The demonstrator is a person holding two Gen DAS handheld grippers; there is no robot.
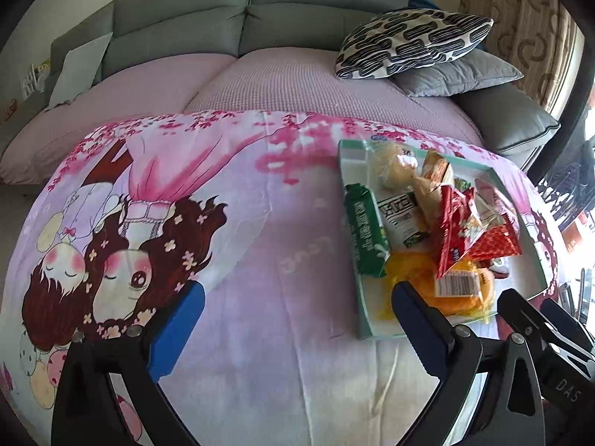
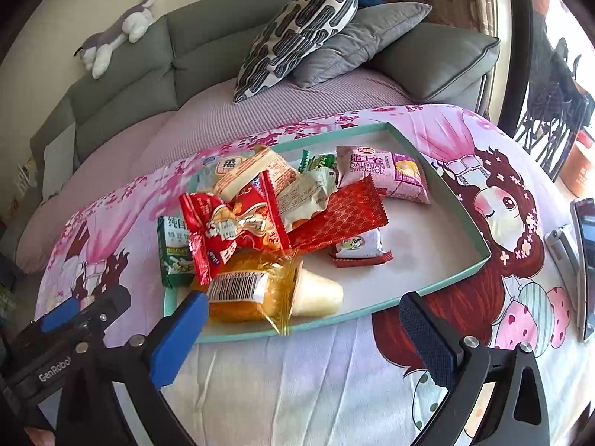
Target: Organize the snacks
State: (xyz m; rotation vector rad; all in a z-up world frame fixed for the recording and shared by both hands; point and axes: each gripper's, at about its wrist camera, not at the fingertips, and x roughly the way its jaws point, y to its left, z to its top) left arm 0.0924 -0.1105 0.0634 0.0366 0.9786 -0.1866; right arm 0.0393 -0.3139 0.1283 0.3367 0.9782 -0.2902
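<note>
Two black grippers with blue pads hover over the pink cartoon-print cloth (image 1: 260, 252), both spread wide and holding nothing. All the wrapped snacks lie heaped in the shallow teal-rimmed white tray (image 2: 438, 249). Toward the tray's near edge sits the orange-yellow clear packet with a barcode label (image 2: 245, 290); the left gripper (image 1: 297, 319) is beside the tray's left rim, and the right gripper (image 2: 305, 327) is just in front of that near edge. A green biscuit box (image 2: 174, 256) lies at the tray's left side, a pink Swiss roll packet (image 2: 386, 174) toward its far side, and red wrappers (image 2: 230, 230) are piled in the middle.
</note>
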